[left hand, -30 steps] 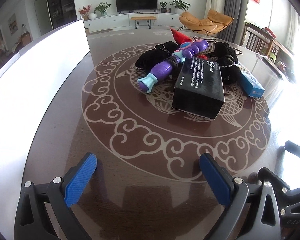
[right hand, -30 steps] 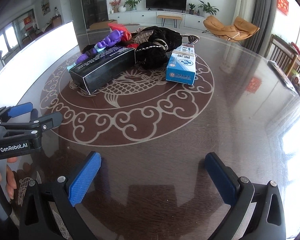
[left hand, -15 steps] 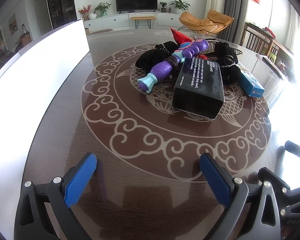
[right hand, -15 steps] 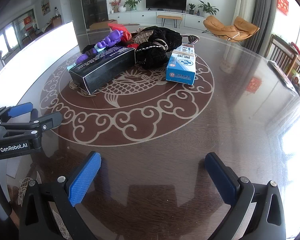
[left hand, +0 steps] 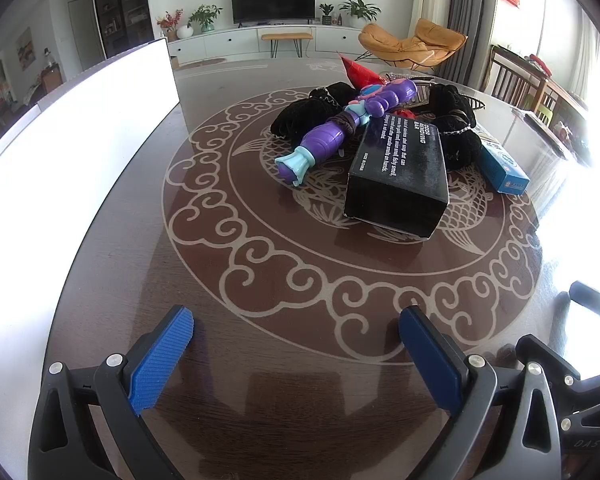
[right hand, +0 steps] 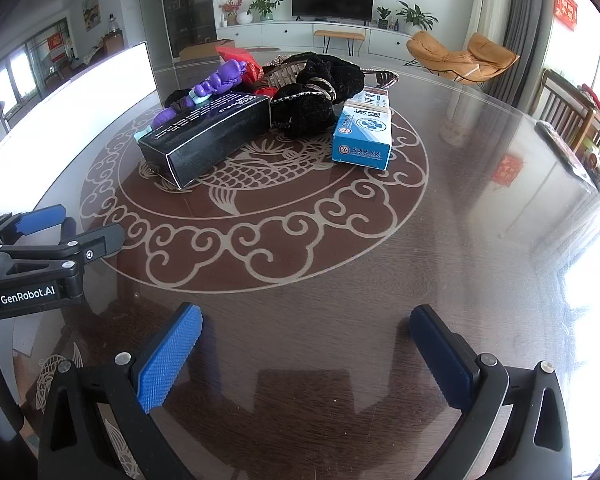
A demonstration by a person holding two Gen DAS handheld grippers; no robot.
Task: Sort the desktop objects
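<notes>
A pile of objects lies at the centre of the round patterned table (left hand: pixel 260 264). It holds a black box (left hand: pixel 400 172) (right hand: pixel 208 136), a purple toy figure (left hand: pixel 340 132) (right hand: pixel 216 84), black fuzzy cloth with chains (left hand: pixel 456 128) (right hand: pixel 316 96), a blue and white carton (left hand: pixel 500 164) (right hand: pixel 364 132) and something red (left hand: pixel 358 72) at the back. My left gripper (left hand: pixel 296 328) hangs open near the table's front edge, well short of the pile. My right gripper (right hand: pixel 306 326) is open too, with nothing between its fingers. The left gripper (right hand: pixel 48 236) also shows at the right wrist view's left edge.
A tall white panel (left hand: pixel 80 140) stands along the table's left side. A wire basket (right hand: pixel 288 72) sits behind the pile. Wooden chairs (left hand: pixel 532 80) stand at the far right. Bare table surface lies between both grippers and the pile.
</notes>
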